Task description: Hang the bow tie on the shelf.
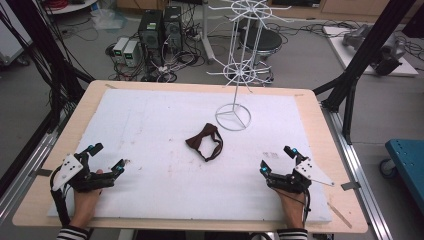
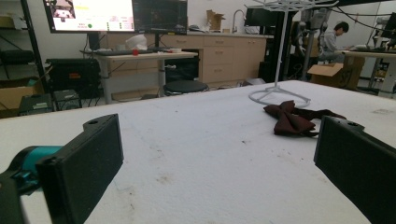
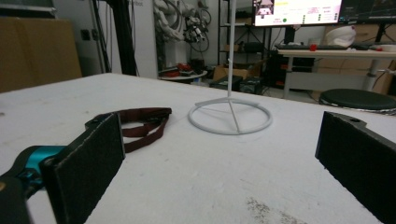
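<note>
Your L gripper (image 1: pixel 106 159) and R gripper (image 1: pixel 276 159) rest near the pad's front edge, jaws wide, empty. Bow tie (image 1: pixel 205 141) lies mid-pad, just beside the rack (image 1: pixel 233 118) base. Risk: strap may snag the rack.

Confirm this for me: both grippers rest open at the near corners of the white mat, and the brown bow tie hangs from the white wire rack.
Wrong on one count. The brown bow tie lies flat on the white mat, just in front of the white wire rack, as the high view shows. The left gripper and right gripper do rest open.
</note>
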